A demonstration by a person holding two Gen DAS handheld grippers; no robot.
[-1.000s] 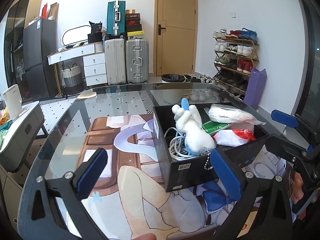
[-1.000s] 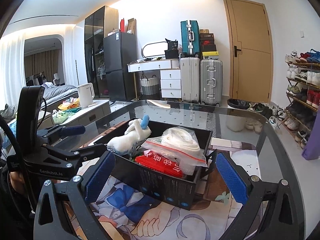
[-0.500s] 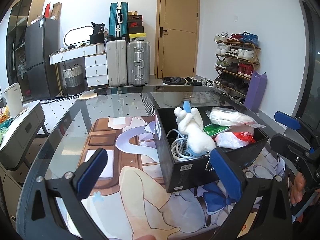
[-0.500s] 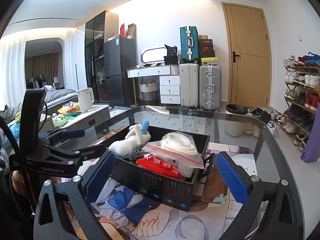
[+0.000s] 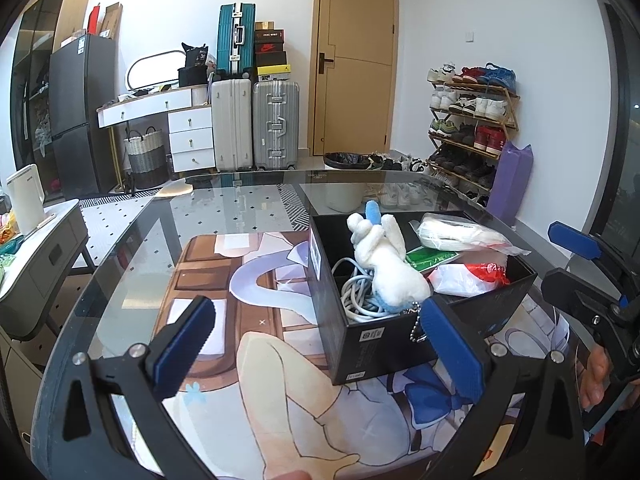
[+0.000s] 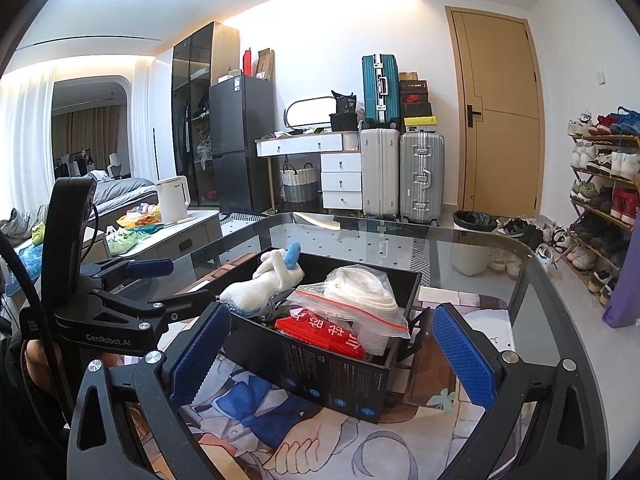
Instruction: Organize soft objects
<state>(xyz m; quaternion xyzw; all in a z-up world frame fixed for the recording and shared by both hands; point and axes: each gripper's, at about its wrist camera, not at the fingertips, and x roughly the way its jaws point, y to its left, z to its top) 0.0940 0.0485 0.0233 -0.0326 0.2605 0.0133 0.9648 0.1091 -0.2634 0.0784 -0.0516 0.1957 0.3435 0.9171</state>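
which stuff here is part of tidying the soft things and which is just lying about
Job:
white plush toy with blue ear
clear zip bag of white cloth
red printed packet
black cardboard box

Lying about:
coiled pale cable
white electric kettle
silver ribbed suitcase

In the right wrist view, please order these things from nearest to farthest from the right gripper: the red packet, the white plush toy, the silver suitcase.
From the right gripper:
1. Red packet, at the near end of the black box, just ahead.
2. White plush toy, farther back on the box's left side.
3. Silver suitcase, standing by the far wall.
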